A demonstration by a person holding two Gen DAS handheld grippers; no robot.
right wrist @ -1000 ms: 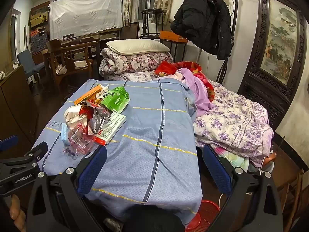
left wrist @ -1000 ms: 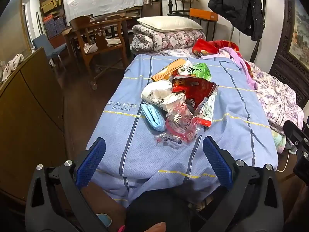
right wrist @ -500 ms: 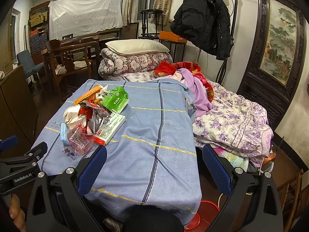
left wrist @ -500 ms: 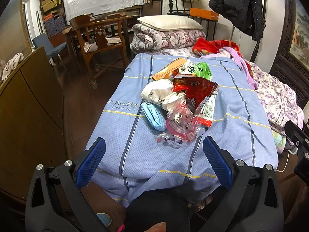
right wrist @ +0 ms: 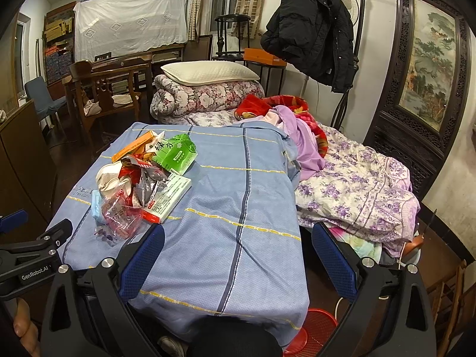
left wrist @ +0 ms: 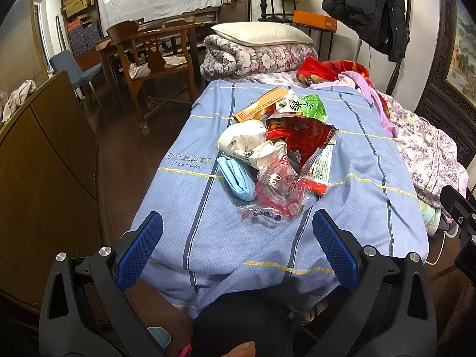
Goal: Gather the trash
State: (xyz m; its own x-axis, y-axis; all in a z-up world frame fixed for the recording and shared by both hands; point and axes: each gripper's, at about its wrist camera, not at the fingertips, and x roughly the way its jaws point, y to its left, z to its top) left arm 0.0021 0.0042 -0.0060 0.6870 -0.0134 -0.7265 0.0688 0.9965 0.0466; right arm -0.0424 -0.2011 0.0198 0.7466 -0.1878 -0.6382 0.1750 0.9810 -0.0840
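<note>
A pile of trash [left wrist: 276,154] lies on the blue sheet [left wrist: 363,178] of the bed: a red snack bag [left wrist: 300,138], a green packet [left wrist: 309,107], an orange box [left wrist: 260,107], a white crumpled bag [left wrist: 244,142], a blue mask [left wrist: 236,178] and clear wrappers [left wrist: 276,190]. The pile also shows in the right wrist view [right wrist: 142,178]. My left gripper [left wrist: 238,253] is open and empty, short of the pile at the bed's near edge. My right gripper [right wrist: 238,261] is open and empty, to the right of the pile.
A red basket [right wrist: 312,333] sits on the floor under the bed's near corner. A wooden cabinet [left wrist: 44,178] stands left. A wooden chair [left wrist: 154,56] and folded quilts with a pillow [left wrist: 258,47] are behind. Floral bedding [right wrist: 357,184] is heaped right.
Both grippers have crept slightly closer to the bed. Nothing has been grasped or moved.
</note>
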